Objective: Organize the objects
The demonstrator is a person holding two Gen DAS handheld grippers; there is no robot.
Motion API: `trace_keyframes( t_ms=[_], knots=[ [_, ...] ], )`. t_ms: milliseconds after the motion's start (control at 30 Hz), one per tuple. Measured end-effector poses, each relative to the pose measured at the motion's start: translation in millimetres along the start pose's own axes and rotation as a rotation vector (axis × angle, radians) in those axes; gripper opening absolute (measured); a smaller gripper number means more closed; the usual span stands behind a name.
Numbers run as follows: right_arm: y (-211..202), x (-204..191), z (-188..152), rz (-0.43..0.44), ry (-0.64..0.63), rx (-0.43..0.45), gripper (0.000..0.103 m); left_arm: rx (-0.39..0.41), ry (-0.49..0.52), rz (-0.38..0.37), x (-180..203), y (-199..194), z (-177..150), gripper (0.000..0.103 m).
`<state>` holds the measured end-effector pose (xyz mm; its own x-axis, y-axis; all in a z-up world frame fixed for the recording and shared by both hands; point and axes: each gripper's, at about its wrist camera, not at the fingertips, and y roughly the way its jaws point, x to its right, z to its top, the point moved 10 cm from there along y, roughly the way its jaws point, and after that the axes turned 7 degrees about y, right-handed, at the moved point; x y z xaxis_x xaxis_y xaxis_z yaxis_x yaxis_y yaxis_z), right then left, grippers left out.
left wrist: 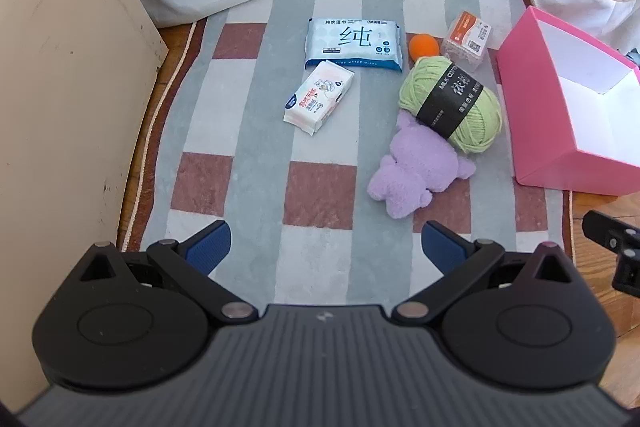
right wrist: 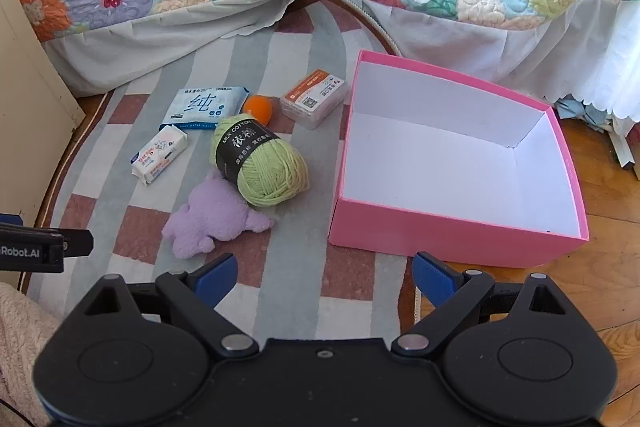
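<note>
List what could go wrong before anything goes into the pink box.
1. The green yarn ball leans on the purple plush toy; lifting either may shift the other.
2. The orange ball sits wedged between the yarn and the wipes pack, so wide jaws could knock it rolling.
3. The pink box looks light; a bump might slide it.

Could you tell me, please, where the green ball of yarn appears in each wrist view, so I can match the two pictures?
Left wrist view: the green ball of yarn sits right of centre, resting on the purple plush toy.
Right wrist view: the yarn sits left of centre, again over the plush toy.
Shared landmark: the pink box, to the yarn's right in both views.
</note>
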<state>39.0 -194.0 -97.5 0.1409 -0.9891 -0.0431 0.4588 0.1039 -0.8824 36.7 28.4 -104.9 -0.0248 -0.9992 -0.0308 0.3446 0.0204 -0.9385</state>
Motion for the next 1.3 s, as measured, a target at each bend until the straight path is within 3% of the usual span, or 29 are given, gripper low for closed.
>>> trace_keyframes(
  t_ms=[200, 500, 667, 833, 1033, 1300],
  knots=[
    [2, -3, 0, 0.006, -0.012, -0.003, 0.096, -0.01, -0.002, 0.01, -3, 4, -4, 0.103],
    [1, -2, 0, 0.003, -0.014, -0.002, 0.096, 0.097, -0.054, -0.013, -8, -9, 4, 0.103],
    [2, -1, -1, -0.005, -0.02, -0.007, 0.096, 0.086, -0.05, -0.022, -7, -6, 4, 0.103],
    [1, 1, 1, -0.009, -0.017, -0.005, 0.096, 0.103, -0.002, 0.025, -6, -6, 8, 0.103],
    [-5, 4, 3, -0.026, -0.016, 0.001, 0.096, 0.114, 0.09, 0.027, 10, -10, 22, 0.103],
    [-9, 7, 2, -0.029, -0.025, 0.001, 0.096, 0.086, 0.076, -0.029, 20, -9, 16, 0.103]
  ],
)
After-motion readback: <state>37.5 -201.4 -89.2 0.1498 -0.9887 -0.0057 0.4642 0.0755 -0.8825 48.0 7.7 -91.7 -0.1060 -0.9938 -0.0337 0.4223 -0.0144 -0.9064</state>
